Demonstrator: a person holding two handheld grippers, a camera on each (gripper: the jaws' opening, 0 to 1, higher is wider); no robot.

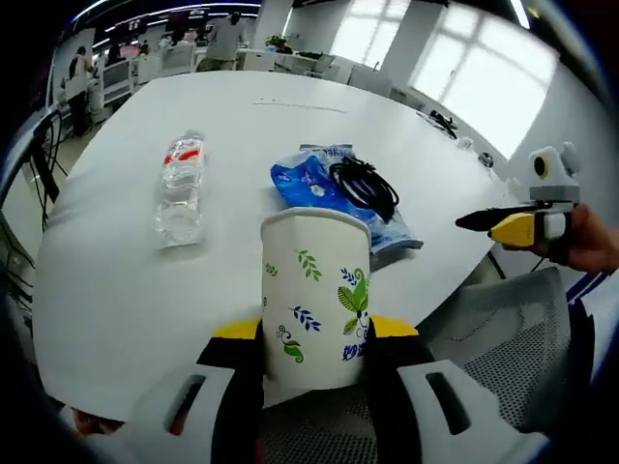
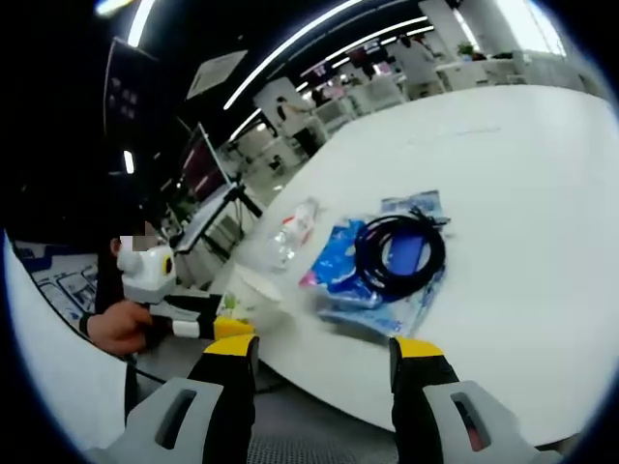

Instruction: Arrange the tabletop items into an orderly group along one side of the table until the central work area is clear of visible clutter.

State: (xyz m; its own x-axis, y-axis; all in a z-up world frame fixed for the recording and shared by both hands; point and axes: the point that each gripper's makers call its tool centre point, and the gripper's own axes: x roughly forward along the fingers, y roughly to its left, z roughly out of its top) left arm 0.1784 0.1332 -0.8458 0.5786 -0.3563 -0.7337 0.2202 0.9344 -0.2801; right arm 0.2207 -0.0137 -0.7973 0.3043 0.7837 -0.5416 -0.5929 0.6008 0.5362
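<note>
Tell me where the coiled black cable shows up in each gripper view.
Left gripper view: coiled black cable right of centre, lying on the blue plastic packet.
Right gripper view: the cable at centre, on the same packet.
Shared landmark: the clear plastic bottle on the white table.

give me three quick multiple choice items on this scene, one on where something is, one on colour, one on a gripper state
1. Where is the coiled black cable?
A. on the blue packet
B. inside the paper cup
C. on a chair

2. What colour is the label on the plastic bottle?
A. green
B. red
C. purple

3. How is the left gripper?
A. open and empty
B. shut on the paper cup
C. shut on the bottle

Answers: 1 A, the coil lies across the packet; 2 B, a red band near the bottle's neck; 3 B, both jaws press the cup's sides.
</note>
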